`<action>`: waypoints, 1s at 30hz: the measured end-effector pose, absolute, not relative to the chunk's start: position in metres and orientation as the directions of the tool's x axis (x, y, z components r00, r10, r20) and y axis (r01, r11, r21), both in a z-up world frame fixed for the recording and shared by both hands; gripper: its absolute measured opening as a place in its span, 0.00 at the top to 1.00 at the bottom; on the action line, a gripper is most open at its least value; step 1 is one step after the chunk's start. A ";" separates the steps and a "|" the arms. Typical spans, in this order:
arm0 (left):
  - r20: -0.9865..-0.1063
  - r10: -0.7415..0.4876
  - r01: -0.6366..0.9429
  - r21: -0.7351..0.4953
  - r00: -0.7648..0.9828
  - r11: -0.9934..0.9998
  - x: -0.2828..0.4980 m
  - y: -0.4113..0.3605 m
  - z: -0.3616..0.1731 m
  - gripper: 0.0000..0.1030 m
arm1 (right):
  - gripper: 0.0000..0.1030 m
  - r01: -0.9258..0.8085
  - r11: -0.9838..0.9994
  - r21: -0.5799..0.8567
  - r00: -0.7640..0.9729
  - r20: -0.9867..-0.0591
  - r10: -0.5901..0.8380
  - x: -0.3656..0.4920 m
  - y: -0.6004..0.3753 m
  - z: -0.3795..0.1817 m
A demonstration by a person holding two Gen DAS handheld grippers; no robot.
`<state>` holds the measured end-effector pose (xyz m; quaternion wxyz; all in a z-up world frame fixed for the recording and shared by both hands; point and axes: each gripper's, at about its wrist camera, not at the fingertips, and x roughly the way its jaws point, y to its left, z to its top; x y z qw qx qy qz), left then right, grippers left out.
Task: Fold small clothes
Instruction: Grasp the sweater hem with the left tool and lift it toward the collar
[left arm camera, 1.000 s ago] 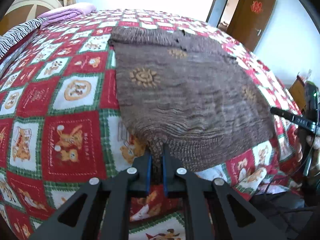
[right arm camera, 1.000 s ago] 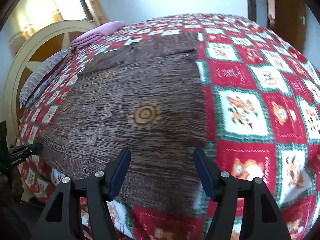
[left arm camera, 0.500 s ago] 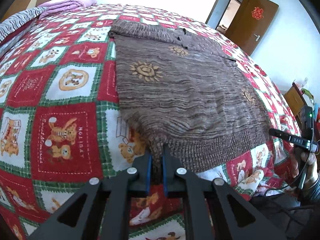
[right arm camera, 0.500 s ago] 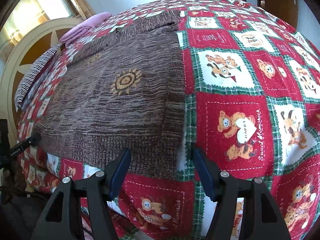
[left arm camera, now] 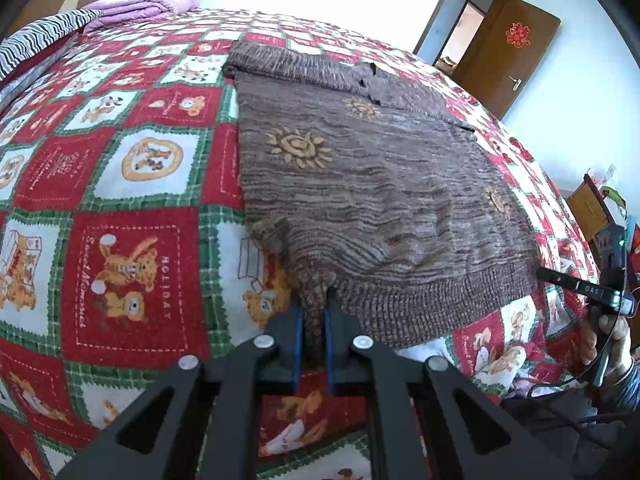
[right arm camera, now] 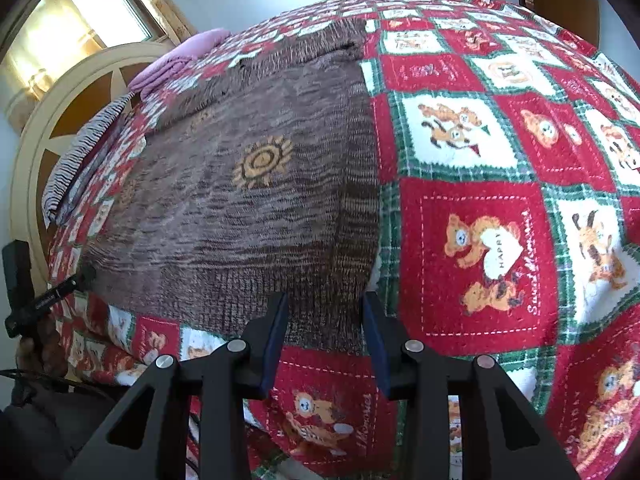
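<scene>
A brown knitted sweater [left arm camera: 380, 184] with yellow sun motifs lies flat on a red, green and white teddy-bear quilt [left arm camera: 120, 264]. My left gripper [left arm camera: 314, 312] is shut on the near left corner of its ribbed hem, which bunches up between the jaws. In the right wrist view the sweater [right arm camera: 248, 208] fills the left half. My right gripper [right arm camera: 324, 312] is open, its jaws standing on either side of the hem's near right corner, just above the cloth.
A folded purple blanket [left arm camera: 136, 8] and a striped cloth [left arm camera: 36, 40] lie at the head of the bed by the round headboard [right arm camera: 52, 128]. A brown door [left arm camera: 508, 52] stands at the far right. The bed's near edge runs just under both grippers.
My right gripper has moved forward and right to the hem's right corner and narrowed its opening. My left gripper has stayed shut on the hem, which bunches up more.
</scene>
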<state>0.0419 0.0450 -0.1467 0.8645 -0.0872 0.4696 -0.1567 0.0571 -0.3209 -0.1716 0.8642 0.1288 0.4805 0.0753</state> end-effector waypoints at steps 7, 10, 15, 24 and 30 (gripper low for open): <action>-0.751 -0.380 0.185 -0.334 0.540 0.924 0.042 0.054 -0.136 0.91 | 0.96 -0.027 0.940 0.339 0.592 -0.753 0.289 0.052 -0.332 -0.154; -0.733 -0.392 0.185 -0.351 0.556 0.918 0.047 0.060 -0.129 0.91 | 0.96 -0.039 0.921 0.388 0.628 -0.707 0.324 0.051 -0.339 -0.142; -0.716 -0.394 0.190 -0.351 0.576 0.917 0.061 0.061 -0.120 0.91 | 0.96 -0.048 0.902 0.429 0.662 -0.663 0.350 0.056 -0.341 -0.130; -0.674 -0.427 0.184 -0.403 0.602 0.897 0.098 0.067 -0.103 0.91 | 0.96 -0.053 0.927 0.371 0.748 -0.601 0.283 0.082 -0.335 -0.091; -0.620 -0.440 0.180 -0.436 0.650 0.882 0.129 0.074 -0.082 0.91 | 0.96 -0.061 0.937 0.343 0.803 -0.541 0.251 0.116 -0.334 -0.060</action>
